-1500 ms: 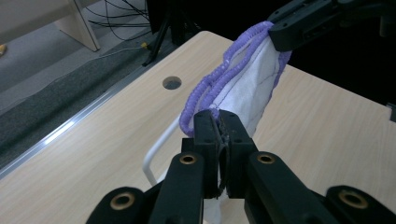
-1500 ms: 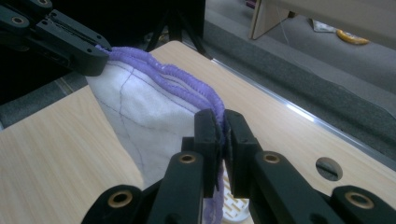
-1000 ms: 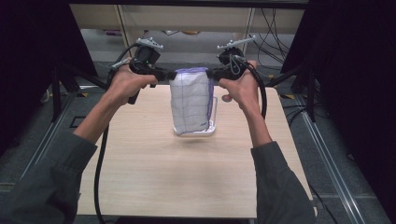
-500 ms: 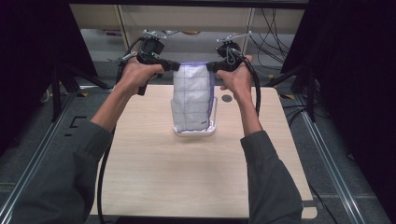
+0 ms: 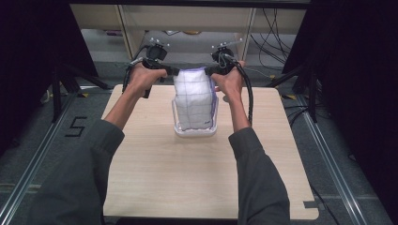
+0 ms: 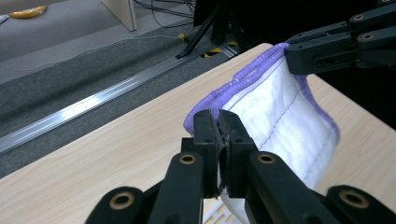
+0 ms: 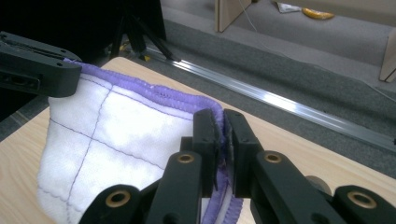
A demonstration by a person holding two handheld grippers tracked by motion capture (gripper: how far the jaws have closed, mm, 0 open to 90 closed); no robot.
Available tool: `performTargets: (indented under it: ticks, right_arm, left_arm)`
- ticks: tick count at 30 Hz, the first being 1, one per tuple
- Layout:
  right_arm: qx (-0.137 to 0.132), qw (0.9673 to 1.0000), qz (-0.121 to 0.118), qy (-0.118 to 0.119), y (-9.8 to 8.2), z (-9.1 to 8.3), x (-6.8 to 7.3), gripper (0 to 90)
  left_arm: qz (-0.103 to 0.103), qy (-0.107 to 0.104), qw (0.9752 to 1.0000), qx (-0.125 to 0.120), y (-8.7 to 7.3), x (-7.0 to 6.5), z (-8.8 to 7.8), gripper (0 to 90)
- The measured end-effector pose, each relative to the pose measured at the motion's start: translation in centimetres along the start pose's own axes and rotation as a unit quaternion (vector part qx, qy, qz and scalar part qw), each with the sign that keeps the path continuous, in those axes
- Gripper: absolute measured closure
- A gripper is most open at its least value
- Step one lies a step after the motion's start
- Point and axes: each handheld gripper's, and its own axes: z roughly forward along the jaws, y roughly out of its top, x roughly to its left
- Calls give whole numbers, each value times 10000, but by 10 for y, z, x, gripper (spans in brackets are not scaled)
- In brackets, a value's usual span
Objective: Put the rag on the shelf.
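White quilted cloth (image 5: 195, 101) with purple edging hangs stretched between your two grippers, its bottom in the white tray (image 5: 195, 131) at the table's (image 5: 155, 187) far middle. Left gripper (image 6: 219, 128) pinches its left top corner, right gripper (image 7: 220, 128) its right.

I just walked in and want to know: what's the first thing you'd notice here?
A white cloth with a purple edge hangs in the middle, above the wooden table. The left gripper and the right gripper each pinch a top corner. Its bottom sits in a white tray.
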Motion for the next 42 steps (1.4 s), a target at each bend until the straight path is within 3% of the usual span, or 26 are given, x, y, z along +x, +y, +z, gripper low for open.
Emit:
performTargets:
  ticks: [7,9,13,15,17,20,24,26,28,34,35,37,42]
  right_arm:
    - [126,9999,47,-107,-9,19,-4,837]
    - [222,9996,166,-95,-13,23,-6,836]
    - [364,9993,46,-102,-19,34,-10,832]
    - [446,9987,204,-112,-23,37,-9,831]
    - [501,9987,54,-83,-26,41,-12,829]
    - [600,9976,325,-98,-30,43,-12,821]
    - [682,9972,259,-159,-31,47,-13,765]
    - [642,9972,268,-273,-31,46,-15,667]
    - [671,9968,321,-291,-31,45,-16,640]
    - [487,9977,297,-365,-26,32,-21,599]
    - [501,9973,402,-359,-25,29,-19,598]
    - [427,9981,295,-330,-25,23,-22,589]
    - [446,9981,286,-308,-26,11,-25,573]
  left_arm:
    - [-11,36,9999,159,-12,5,19,862]
    - [27,60,9997,226,-15,6,23,861]
    - [-1,34,9994,331,-21,6,30,861]
    - [-3,32,9993,365,-23,5,33,860]
    - [-14,24,9993,384,-26,5,37,860]
    - [-21,15,9991,411,-28,6,39,858]
    - [-55,-21,9990,441,-28,5,41,824]
    - [-111,-47,9991,406,-28,4,40,741]
    - [-130,-16,9992,368,-27,4,39,684]
    - [-105,21,9991,407,-25,3,29,656]
    - [-97,17,9989,465,-25,3,27,652]
    - [-113,-5,9988,476,-25,3,23,643]
    - [-56,-28,9982,600,-26,1,11,621]
